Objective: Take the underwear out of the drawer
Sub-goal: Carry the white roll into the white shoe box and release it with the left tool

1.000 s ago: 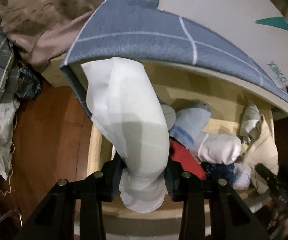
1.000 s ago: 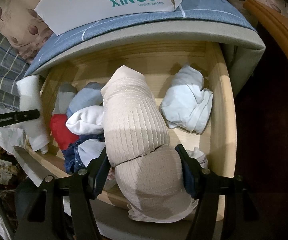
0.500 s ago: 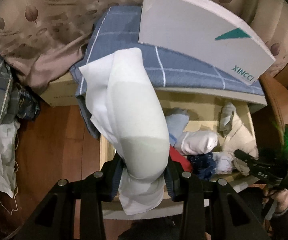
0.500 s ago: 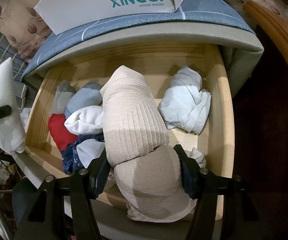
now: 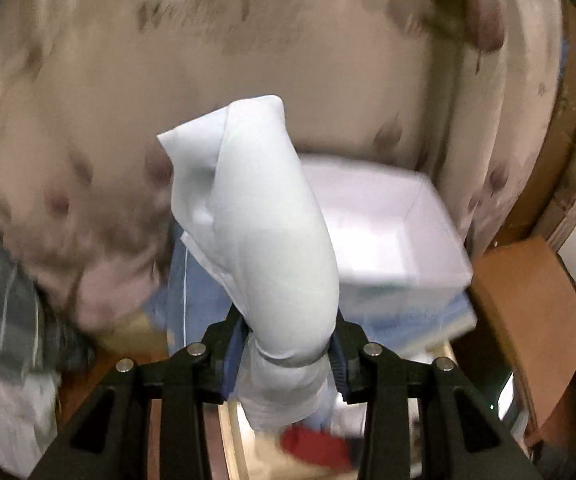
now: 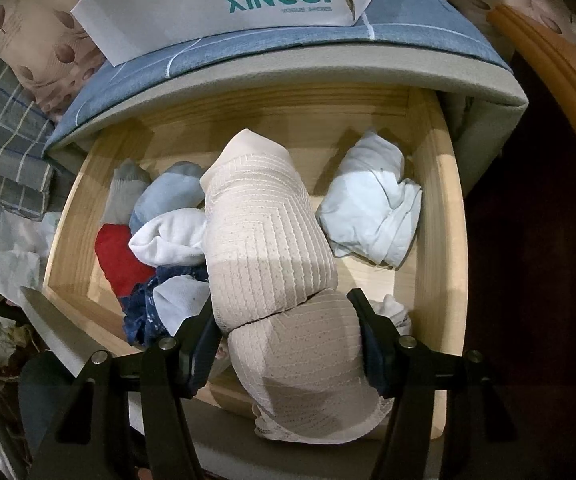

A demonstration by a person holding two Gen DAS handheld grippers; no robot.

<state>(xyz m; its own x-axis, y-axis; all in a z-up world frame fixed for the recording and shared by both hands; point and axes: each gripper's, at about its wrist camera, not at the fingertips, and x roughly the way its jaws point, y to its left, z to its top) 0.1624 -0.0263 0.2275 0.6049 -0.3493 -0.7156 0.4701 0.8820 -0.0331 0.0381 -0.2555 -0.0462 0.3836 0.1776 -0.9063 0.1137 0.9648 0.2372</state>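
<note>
My left gripper (image 5: 286, 354) is shut on a rolled white pair of underwear (image 5: 264, 240) and holds it high above the drawer, which shows only as a sliver at the bottom of the left wrist view. My right gripper (image 6: 288, 340) is shut on a rolled beige ribbed pair of underwear (image 6: 264, 240) over the open wooden drawer (image 6: 431, 216). In the drawer lie a pale blue-white folded garment (image 6: 371, 212), a white roll (image 6: 172, 236), a red piece (image 6: 122, 258), a light blue roll (image 6: 168, 196), a grey roll (image 6: 124, 192) and a dark blue patterned piece (image 6: 144, 308).
A white XINCCI shoe box (image 6: 224, 0) sits on the blue checked mattress (image 6: 272, 44) above the drawer; it also shows in the left wrist view (image 5: 383, 232). A leaf-patterned beige quilt (image 5: 208, 60) fills the left wrist view. Checked grey bedding (image 6: 4, 152) lies left. A wooden bed frame (image 6: 543, 52) curves at right.
My left gripper has lifted the white underwear up and away from the drawer, and its view now faces the quilt and box top. My right gripper has stayed nearly still with the beige underwear.
</note>
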